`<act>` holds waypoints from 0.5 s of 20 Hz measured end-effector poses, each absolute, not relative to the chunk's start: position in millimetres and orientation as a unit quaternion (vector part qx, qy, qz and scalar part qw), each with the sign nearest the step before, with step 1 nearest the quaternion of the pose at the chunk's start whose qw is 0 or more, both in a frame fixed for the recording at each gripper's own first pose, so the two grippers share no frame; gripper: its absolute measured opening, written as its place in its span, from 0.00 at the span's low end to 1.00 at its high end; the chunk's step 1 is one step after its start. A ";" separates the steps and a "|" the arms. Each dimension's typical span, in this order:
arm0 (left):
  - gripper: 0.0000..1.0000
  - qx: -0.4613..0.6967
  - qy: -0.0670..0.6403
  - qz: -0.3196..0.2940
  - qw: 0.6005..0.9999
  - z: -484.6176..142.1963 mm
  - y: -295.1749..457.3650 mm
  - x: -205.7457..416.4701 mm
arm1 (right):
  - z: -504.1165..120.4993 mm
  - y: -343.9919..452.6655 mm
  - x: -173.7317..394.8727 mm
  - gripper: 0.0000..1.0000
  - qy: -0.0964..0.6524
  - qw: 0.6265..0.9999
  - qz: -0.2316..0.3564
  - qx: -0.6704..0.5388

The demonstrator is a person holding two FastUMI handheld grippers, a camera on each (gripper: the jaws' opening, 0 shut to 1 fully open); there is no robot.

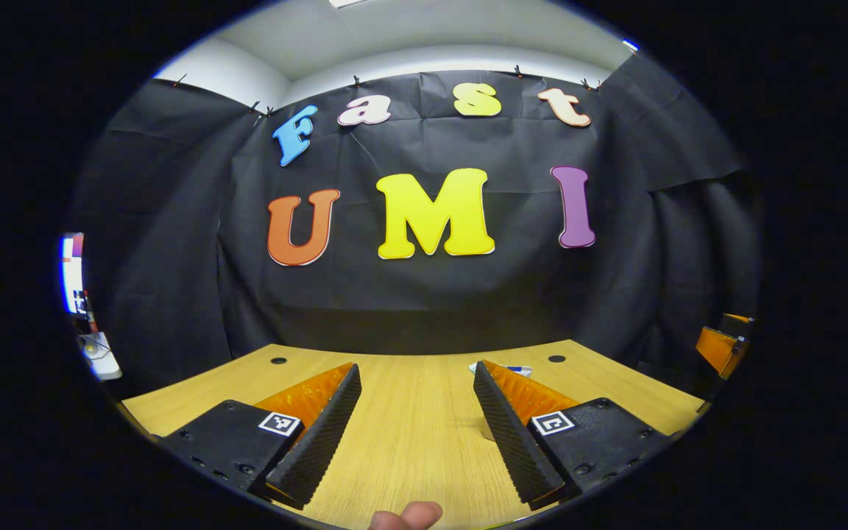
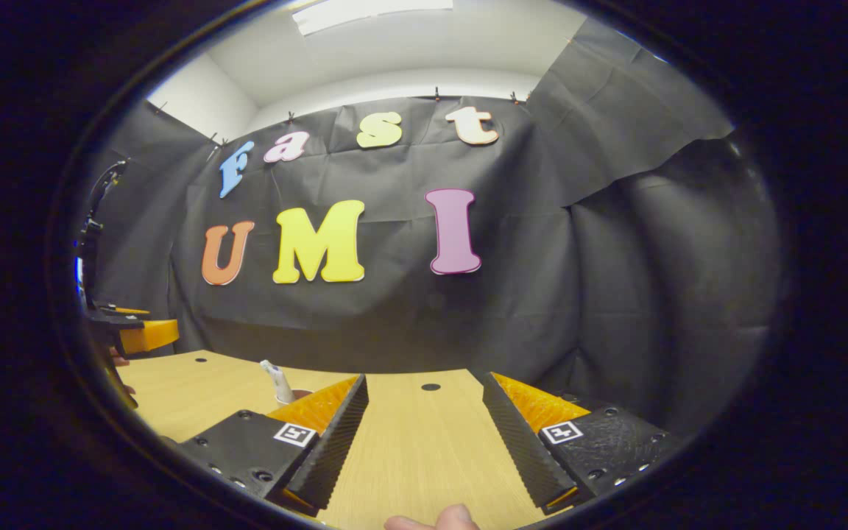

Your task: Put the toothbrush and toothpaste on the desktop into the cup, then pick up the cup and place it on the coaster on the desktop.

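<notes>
My left gripper is open over bare wooden desktop, with nothing between its fingers. Beside its right finger peeks a pale piece that may be the cup. A white and blue item, likely the toothpaste, shows just past that fingertip. My right gripper is also open and holds nothing. Behind its left finger stands the cup with a white upright item sticking out of it; toothbrush or tube, I cannot tell. The finger hides most of the cup.
The other gripper shows orange at the far right edge of the left gripper view. In the right gripper view, the other gripper sits at the left with a hand behind it. Cable holes dot the desk's far side below the black cloth wall.
</notes>
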State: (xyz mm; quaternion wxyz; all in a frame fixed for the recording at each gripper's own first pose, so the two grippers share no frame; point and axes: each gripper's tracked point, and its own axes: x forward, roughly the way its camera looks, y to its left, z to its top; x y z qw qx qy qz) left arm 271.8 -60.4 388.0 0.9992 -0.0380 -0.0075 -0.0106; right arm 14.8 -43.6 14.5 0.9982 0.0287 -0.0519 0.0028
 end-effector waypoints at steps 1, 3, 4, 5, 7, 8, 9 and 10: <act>0.98 -0.047 -0.006 -0.018 0.999 384.4 -63.4 265.4 | 14.4 -40.8 13.0 0.95 -0.052 0.998 0.004 0.026; 0.98 -0.042 -0.007 -0.010 0.999 381.6 -59.4 264.6 | 15.4 -37.3 12.0 0.95 -0.051 0.998 0.006 0.027; 0.98 -0.035 -0.013 -0.008 0.999 383.6 -58.9 264.3 | 15.2 -37.4 11.9 0.95 -0.051 0.998 0.004 0.026; 0.98 -0.028 -0.020 -0.010 0.999 386.9 -62.3 262.8 | 14.6 -37.3 11.4 0.95 -0.052 0.998 0.004 0.025; 0.98 -0.018 -0.027 -0.013 0.999 388.1 -67.0 260.3 | 17.0 -35.1 11.1 0.95 -0.054 0.998 0.006 0.024; 0.98 -0.014 -0.028 -0.013 0.999 389.7 -68.4 259.5 | 18.6 -35.3 10.9 0.95 -0.054 0.998 0.005 0.026; 0.98 -0.011 -0.032 -0.015 0.999 390.3 -69.6 257.4 | 19.1 -35.2 10.6 0.95 -0.054 0.998 0.006 0.029; 0.98 -0.011 -0.034 -0.017 0.999 391.5 -71.5 257.2 | 19.2 -34.7 9.8 0.95 -0.053 0.998 0.006 0.030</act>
